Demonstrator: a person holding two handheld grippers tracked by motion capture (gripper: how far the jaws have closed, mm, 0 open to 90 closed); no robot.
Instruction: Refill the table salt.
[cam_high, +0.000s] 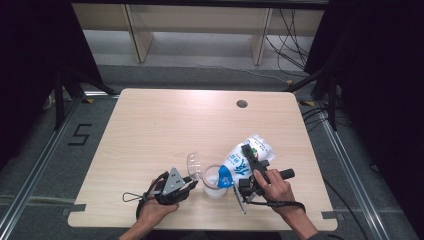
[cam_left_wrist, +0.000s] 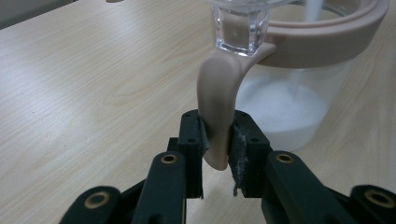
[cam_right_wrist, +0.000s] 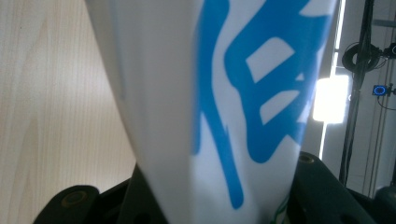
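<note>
A clear jar (cam_high: 214, 182) with a tan rim (cam_left_wrist: 327, 39) stands near the table's front edge, white powder in its bottom (cam_left_wrist: 285, 109). Its clear lid (cam_high: 194, 165) is flipped up to the left. My left gripper (cam_high: 189, 186) (cam_left_wrist: 217, 154) is shut on the jar's tan handle tab (cam_left_wrist: 217, 102). My right gripper (cam_high: 250, 172) is shut on a white bag with blue print (cam_high: 245, 157) (cam_right_wrist: 224, 93), tipped with its blue corner over the jar's mouth. A thin white stream (cam_left_wrist: 299, 77) falls into the jar.
The wooden table (cam_high: 165, 125) has a round cable hole (cam_high: 242, 104) at its back right. Dark stands and cables flank it on both sides. Pale furniture legs stand on the floor beyond the far edge.
</note>
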